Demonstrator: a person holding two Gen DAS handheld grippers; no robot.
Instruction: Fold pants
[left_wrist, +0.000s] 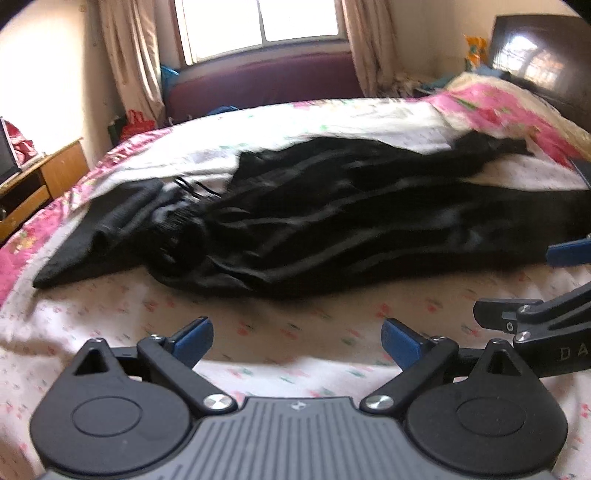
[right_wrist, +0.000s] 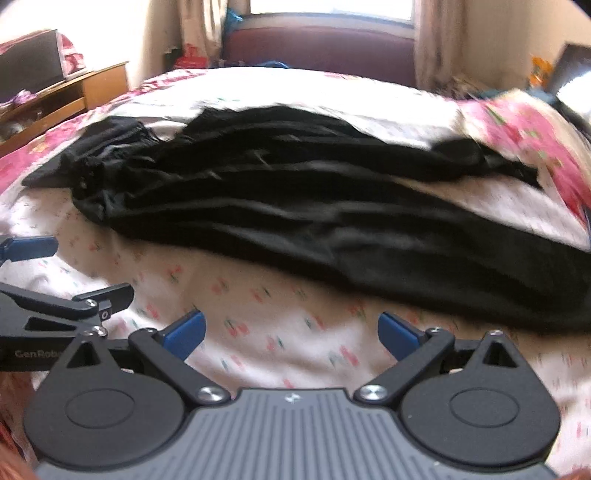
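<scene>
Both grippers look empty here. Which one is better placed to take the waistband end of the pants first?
Left, probably. The left hand-held gripper is open, and the bunched waistband of the black pants lies ahead-left. From the right hand-held gripper, also open, it sits far left.

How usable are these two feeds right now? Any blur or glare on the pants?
Left wrist view: window blown out, sheet behind the pants glaring, pants smeared by motion blur, left claw sharp. Right wrist view: pants and pink quilt blurred, black folds barely readable, right claw crisp; both bend straight lines at the edges.
</scene>
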